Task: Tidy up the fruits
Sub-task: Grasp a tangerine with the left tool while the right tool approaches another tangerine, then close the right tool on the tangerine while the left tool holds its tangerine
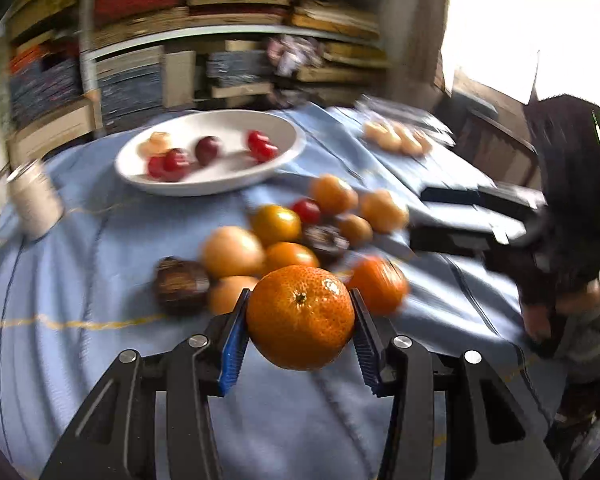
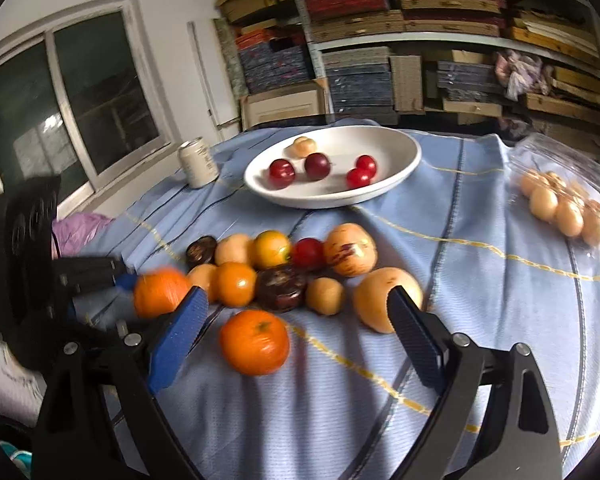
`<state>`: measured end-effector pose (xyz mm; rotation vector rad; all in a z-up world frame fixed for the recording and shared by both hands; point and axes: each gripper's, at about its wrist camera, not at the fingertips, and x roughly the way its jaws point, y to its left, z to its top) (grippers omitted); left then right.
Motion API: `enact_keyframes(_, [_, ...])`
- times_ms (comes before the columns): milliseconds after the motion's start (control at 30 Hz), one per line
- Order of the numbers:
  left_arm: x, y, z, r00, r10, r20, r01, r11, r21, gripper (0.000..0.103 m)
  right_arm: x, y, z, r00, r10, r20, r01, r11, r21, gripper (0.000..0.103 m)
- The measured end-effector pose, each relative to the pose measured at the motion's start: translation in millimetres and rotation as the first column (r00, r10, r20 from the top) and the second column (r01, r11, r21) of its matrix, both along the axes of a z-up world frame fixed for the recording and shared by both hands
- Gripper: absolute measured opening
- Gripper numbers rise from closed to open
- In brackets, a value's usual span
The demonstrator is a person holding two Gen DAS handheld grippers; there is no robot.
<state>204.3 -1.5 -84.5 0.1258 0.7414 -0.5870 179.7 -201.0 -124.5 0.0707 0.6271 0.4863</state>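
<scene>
- Our left gripper (image 1: 300,322) clamps 1 mandarin (image 1: 300,316), lifted just clear of the fruit pile (image 2: 276,268).
- Our right gripper (image 2: 300,324) gapes empty over another mandarin (image 2: 255,342).
- Smooth rind could slip, probably dropping short of the white bowl (image 2: 380,196).

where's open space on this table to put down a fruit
Free: the white plate on its right half, beyond the red fruits; bare cloth between plate and bagged fruit; cloth near the right gripper, right of the loose orange. Crowded: the fruit pile.
</scene>
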Motion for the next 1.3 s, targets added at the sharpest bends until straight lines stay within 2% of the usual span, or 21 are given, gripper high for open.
enact_keyframes(133, [11.6,24.2,-0.9,0.994,0.112,-0.012,-0.112,0.993,-0.025,0.048,-1.7,17.0,-7.8,0.999,0.047,-0.020,-0.048,0.997,-0.053,0.073])
enact_keyframes(233, [15.8,30.3,-1.0,0.990,0.137,-0.022,-0.138,0.990,-0.030,0.048,-4.9,31.6,-10.3,0.994,0.104,-0.026,-0.106,0.990,-0.090,0.071])
enact_keyframes(367, [13.7,25.4,-0.7,0.991,0.135,-0.012,-0.135,0.991,-0.015,0.048,-5.7,38.7,-11.9,0.992,0.124,-0.035,-0.127,0.987,-0.101,0.071])
enact_keyframes(467, [12.2,21.3,-2.4,0.992,0.128,-0.004,-0.128,0.992,-0.001,0.048,2.6,40.9,-16.7,0.990,0.114,-0.082,-0.122,0.987,-0.105,0.068])
enact_keyframes(533, [11.8,19.0,-4.7,0.992,0.128,-0.002,-0.128,0.992,0.011,0.048,8.1,42.0,-20.4,0.987,0.110,-0.114,-0.122,0.987,-0.109,0.058])
enact_keyframes(667, [11.6,15.2,-7.8,0.992,0.127,0.001,-0.127,0.992,0.028,0.048,12.7,46.9,-25.9,0.982,0.116,-0.152,-0.135,0.984,-0.116,0.048])
enact_keyframes(800, [12.1,13.4,-9.8,0.992,0.129,0.004,-0.129,0.991,0.043,0.048,13.6,50.2,-26.7,0.981,0.121,-0.152,-0.140,0.982,-0.124,0.046])
enact_keyframes(1033, [13.7,10.7,-12.4,0.988,0.153,0.027,-0.155,0.985,0.081,0.048,14.4,43.9,-26.0,0.980,0.125,-0.157,-0.140,0.986,-0.086,0.046])
enact_keyframes(1300, [19.1,18.4,-9.0,0.985,0.174,0.015,-0.174,0.983,0.065,0.048,14.8,34.1,-23.2,0.984,0.091,-0.155,-0.102,0.992,-0.068,0.046])
